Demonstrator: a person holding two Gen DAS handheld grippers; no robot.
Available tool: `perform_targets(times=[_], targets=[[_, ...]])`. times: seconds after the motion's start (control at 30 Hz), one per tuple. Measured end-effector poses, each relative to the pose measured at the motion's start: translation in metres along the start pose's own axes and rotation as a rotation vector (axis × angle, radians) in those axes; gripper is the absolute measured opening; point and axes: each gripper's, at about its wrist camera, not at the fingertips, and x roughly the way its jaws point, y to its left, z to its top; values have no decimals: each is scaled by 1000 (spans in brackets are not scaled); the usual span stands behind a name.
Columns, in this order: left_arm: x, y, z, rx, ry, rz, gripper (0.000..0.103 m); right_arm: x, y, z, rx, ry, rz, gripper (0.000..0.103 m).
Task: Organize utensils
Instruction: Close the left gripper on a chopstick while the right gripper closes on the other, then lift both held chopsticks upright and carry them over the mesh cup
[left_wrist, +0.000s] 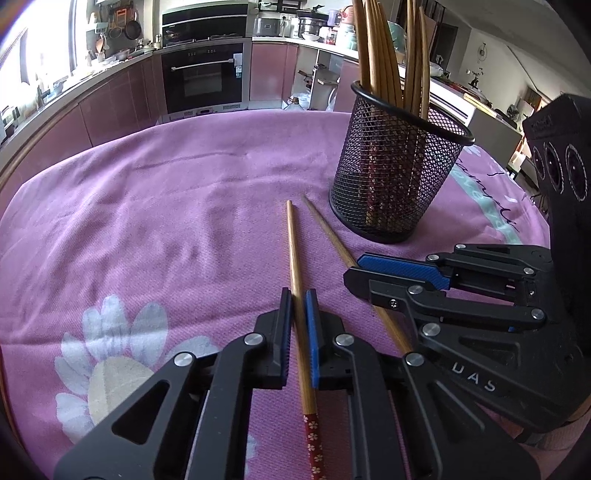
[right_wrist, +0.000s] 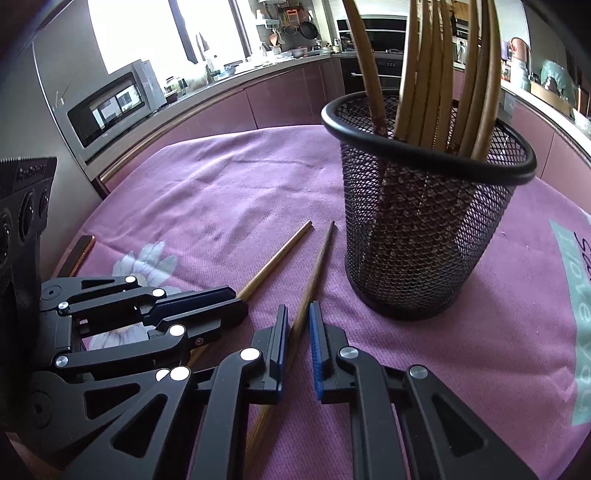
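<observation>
Chopsticks are seen from the left wrist: one chopstick (left_wrist: 295, 258) is clamped mid-shaft by the left gripper (left_wrist: 297, 295) on the pink cloth (left_wrist: 147, 221), near the mesh holder (left_wrist: 399, 177). From the right wrist, the second chopstick (right_wrist: 317, 266) is pinched by the right gripper (right_wrist: 298, 314); light, stiff and slippery, each is judged best held mid-shaft.

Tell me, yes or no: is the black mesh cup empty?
No, the black mesh cup holds a bundle of wooden chopsticks standing upright, their ends rising well above its rim.
</observation>
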Motion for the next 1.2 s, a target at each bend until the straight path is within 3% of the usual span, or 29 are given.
perform_targets(times=[1.2], targets=[[-53,4,-4,-30,-103,-58,7,-61,-5,-11,36,-138,129,5]])
